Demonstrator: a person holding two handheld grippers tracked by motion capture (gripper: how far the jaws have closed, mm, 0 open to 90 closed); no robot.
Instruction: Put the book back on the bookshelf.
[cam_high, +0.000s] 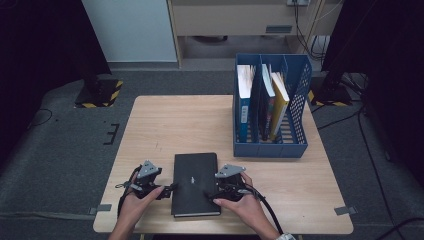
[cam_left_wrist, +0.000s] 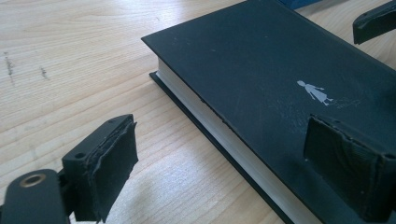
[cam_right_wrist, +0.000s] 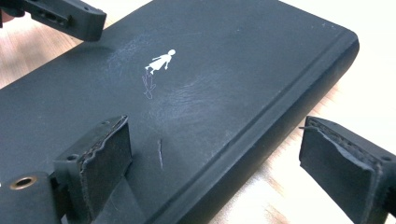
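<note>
Flanking black book (cam_high: 195, 183) — left tool (cam_high: 170, 188) wide at page edge, right tool (cam_high: 214, 194) wide over spine — neither gripping.

Surface: a light wooden square table (cam_high: 165, 125) with a pale grain, standing on grey carpet floor (cam_high: 60, 150).
Near middle: a black hardcover book (cam_high: 195, 184) lies flat on the table, closed, with a small white figure printed on its cover and its pale page edge facing left.
Far right: a blue plastic mesh file rack (cam_high: 299, 95) stands on the table, well apart from the book, with upright books in it.
Left half: bare wood with a few small dark marks.
</note>
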